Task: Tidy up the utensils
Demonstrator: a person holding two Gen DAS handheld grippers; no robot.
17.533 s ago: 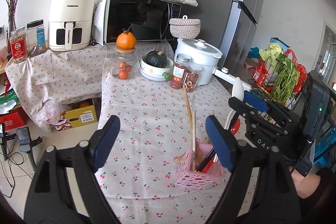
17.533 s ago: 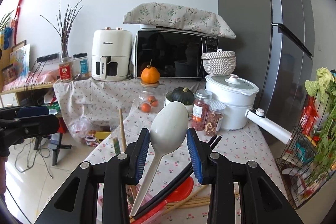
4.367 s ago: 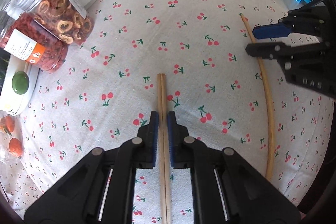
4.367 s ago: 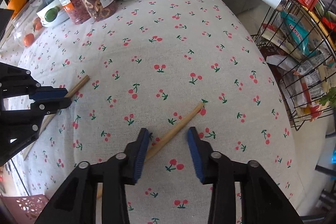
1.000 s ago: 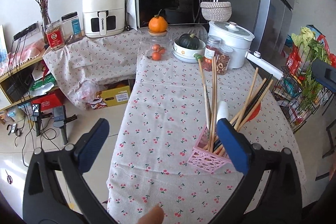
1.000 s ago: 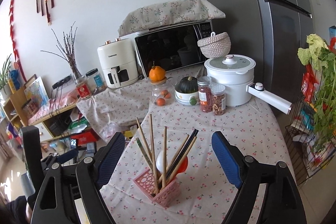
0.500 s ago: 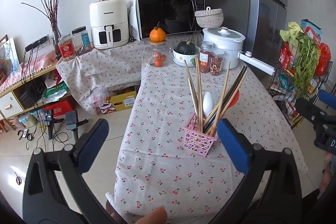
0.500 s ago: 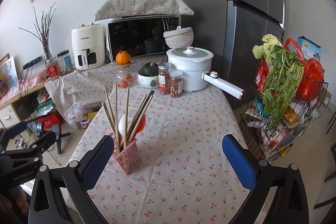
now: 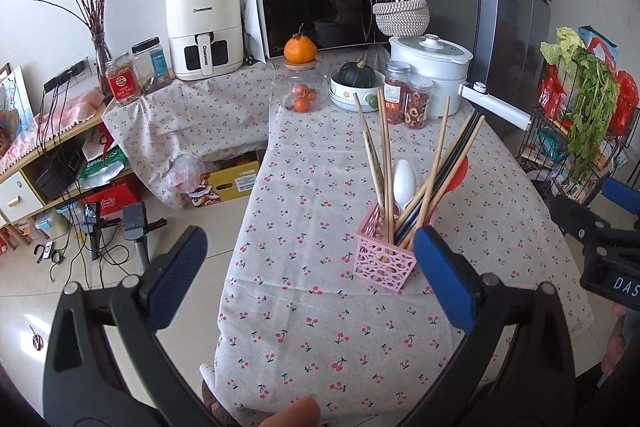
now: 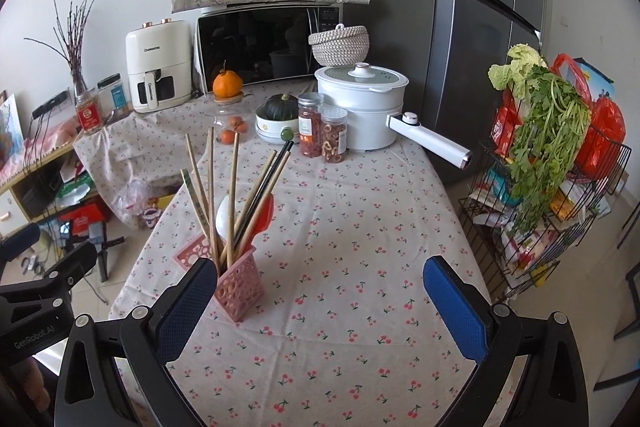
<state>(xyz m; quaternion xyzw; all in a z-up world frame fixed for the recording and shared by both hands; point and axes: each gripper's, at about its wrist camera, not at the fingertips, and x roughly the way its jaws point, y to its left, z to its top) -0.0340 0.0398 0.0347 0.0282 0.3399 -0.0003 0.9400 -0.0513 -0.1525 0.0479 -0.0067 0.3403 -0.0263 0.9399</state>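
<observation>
A pink perforated holder [image 9: 385, 260] stands on the cherry-print tablecloth [image 9: 320, 219] near the table's front. It holds several wooden chopsticks [image 9: 385, 163], black chopsticks [image 9: 452, 159], a white spoon [image 9: 404, 183] and a red spoon [image 9: 460, 167], all leaning upright. The holder also shows in the right wrist view [image 10: 239, 283]. My left gripper [image 9: 308, 275] is open and empty, held back above the table's front edge. My right gripper [image 10: 320, 307] is open and empty, just right of the holder.
At the table's far end stand a white pot with a long handle [image 10: 362, 107], two jars [image 10: 322, 133], a bowl with a squash [image 10: 278, 117] and a glass jar of oranges [image 9: 300, 87]. A wire rack of vegetables [image 10: 540, 179] stands right of the table.
Both grippers have stayed pulled back and wide open. The views have shifted only slightly over the last half second; the holder and utensils have not moved.
</observation>
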